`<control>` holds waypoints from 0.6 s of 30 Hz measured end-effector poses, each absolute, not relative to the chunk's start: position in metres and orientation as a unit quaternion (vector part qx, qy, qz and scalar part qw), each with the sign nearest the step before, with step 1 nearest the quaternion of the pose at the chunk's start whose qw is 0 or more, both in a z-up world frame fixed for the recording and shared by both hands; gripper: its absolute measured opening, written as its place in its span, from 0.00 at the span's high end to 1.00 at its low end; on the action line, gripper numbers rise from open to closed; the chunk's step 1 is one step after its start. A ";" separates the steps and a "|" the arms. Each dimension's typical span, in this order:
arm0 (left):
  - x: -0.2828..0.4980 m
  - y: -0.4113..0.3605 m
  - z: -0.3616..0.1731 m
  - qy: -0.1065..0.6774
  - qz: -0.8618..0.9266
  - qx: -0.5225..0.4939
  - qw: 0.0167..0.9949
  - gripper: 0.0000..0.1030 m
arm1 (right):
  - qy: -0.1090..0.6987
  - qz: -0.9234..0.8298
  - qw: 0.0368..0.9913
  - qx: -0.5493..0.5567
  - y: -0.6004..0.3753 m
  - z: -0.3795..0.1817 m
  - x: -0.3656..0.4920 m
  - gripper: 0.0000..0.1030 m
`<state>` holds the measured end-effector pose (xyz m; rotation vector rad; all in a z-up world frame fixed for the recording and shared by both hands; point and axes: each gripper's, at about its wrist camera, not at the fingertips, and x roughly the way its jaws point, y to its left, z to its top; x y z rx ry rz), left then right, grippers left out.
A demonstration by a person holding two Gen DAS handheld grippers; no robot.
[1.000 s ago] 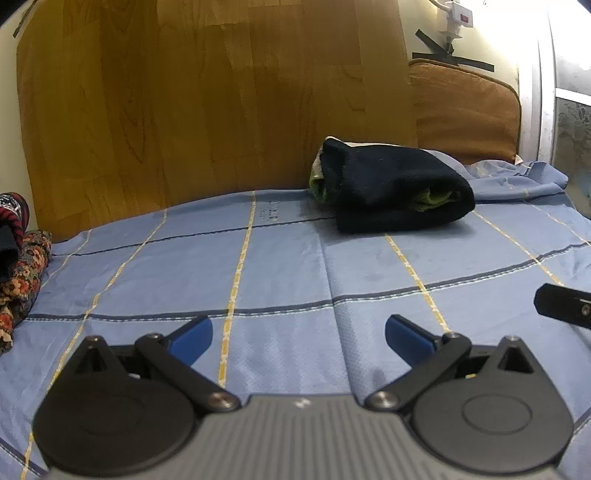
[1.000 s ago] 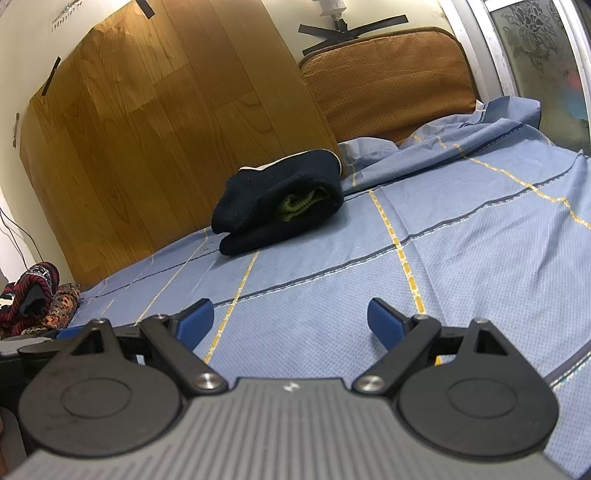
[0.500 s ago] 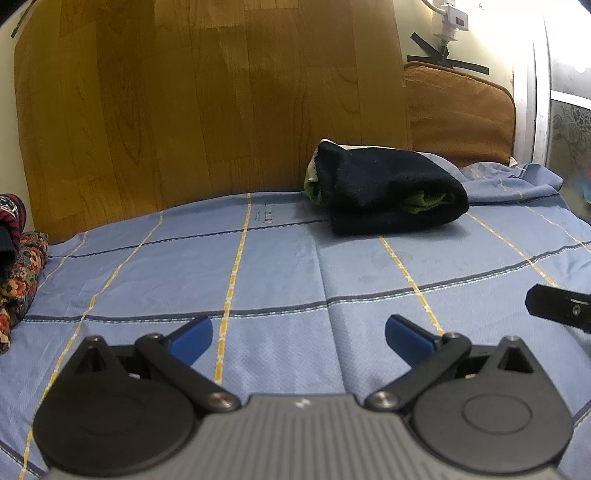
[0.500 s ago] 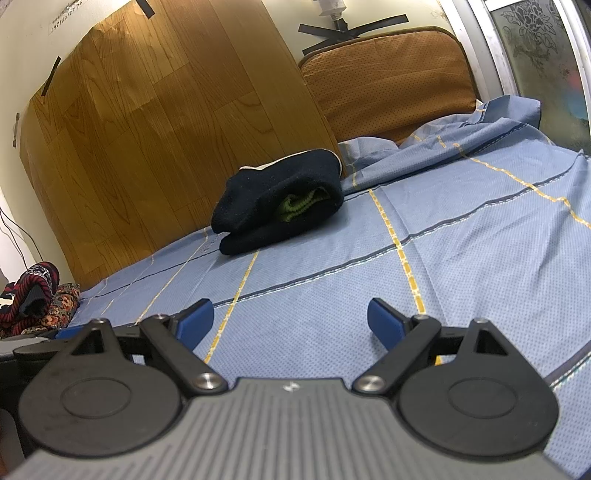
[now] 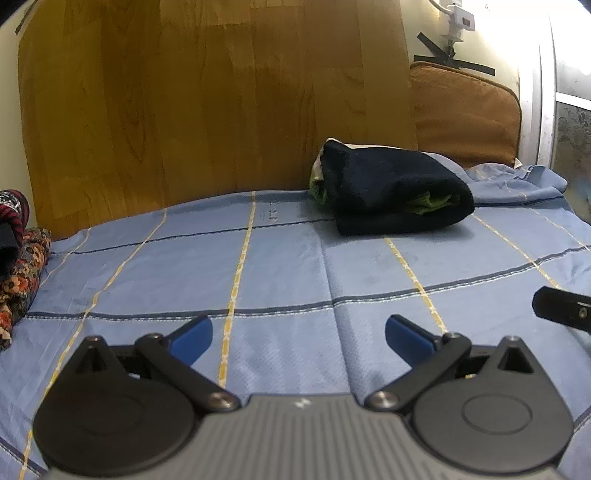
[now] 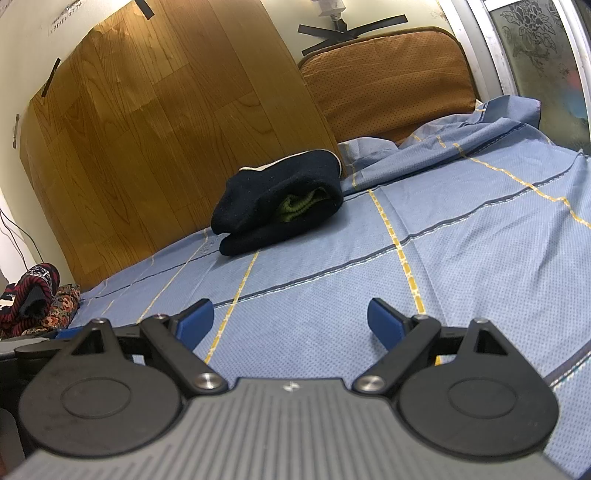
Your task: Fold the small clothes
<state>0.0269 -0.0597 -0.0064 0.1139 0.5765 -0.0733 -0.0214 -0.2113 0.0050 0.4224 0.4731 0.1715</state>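
At the far edge of the sheet [image 5: 288, 266], against the wood panel [image 5: 207, 96], a folded navy garment [image 5: 391, 192] is seen, green fabric showing inside. No writing can be read. Little is changed from earlier. Both the left gripper [image 5: 298, 338] and right gripper [image 6: 290, 320] are held wide apart, empty.

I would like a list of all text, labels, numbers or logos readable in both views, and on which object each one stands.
No text can be read.
Dark marks woven into the blue bedsheet: too small to read.
Small white logo on the left gripper body: a symbol, no letters.
Same logo on the right gripper body: no letters.
Faint print on the wall strip at top left: blurred.
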 end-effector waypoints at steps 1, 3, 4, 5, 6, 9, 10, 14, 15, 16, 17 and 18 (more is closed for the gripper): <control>0.027 -0.059 -0.006 0.285 -0.035 0.056 0.956 0.00 | 0.232 0.084 0.947 0.207 -0.211 0.005 -0.021 0.11; 0.027 -0.059 -0.006 0.284 -0.034 0.057 0.956 0.00 | 0.232 0.084 0.947 0.207 -0.211 0.005 -0.021 0.11; 0.027 -0.059 -0.006 0.283 -0.034 0.057 0.957 0.00 | 0.232 0.084 0.947 0.207 -0.211 0.005 -0.021 0.11; 0.027 -0.059 -0.006 0.282 -0.034 0.058 0.957 0.00 | 0.232 0.084 0.947 0.207 -0.211 0.005 -0.021 0.11; 0.026 -0.060 -0.006 0.281 -0.033 0.059 0.957 0.00 | 0.232 0.084 0.947 0.207 -0.211 0.005 -0.021 0.11; 0.026 -0.059 -0.006 0.281 -0.034 0.059 0.957 0.00 | 0.232 0.084 0.947 0.207 -0.211 0.005 -0.021 0.11; 0.026 -0.059 -0.006 0.281 -0.034 0.059 0.957 0.00 | 0.232 0.084 0.947 0.207 -0.211 0.005 -0.021 0.11; 0.026 -0.059 -0.006 0.281 -0.034 0.060 0.957 0.00 | 0.232 0.084 0.947 0.207 -0.211 0.005 -0.021 0.11; 0.026 -0.059 -0.006 0.281 -0.034 0.060 0.957 0.00 | 0.232 0.084 0.947 0.207 -0.211 0.005 -0.021 0.11; 0.026 -0.059 -0.006 0.281 -0.035 0.060 0.957 0.00 | 0.232 0.084 0.947 0.207 -0.211 0.005 -0.021 0.11; 0.026 -0.059 -0.006 0.281 -0.035 0.060 0.957 0.00 | 0.232 0.084 0.947 0.208 -0.211 0.005 -0.021 0.11; 0.026 -0.059 -0.006 0.281 -0.036 0.060 0.957 0.00 | 0.232 0.084 0.947 0.208 -0.211 0.005 -0.021 0.11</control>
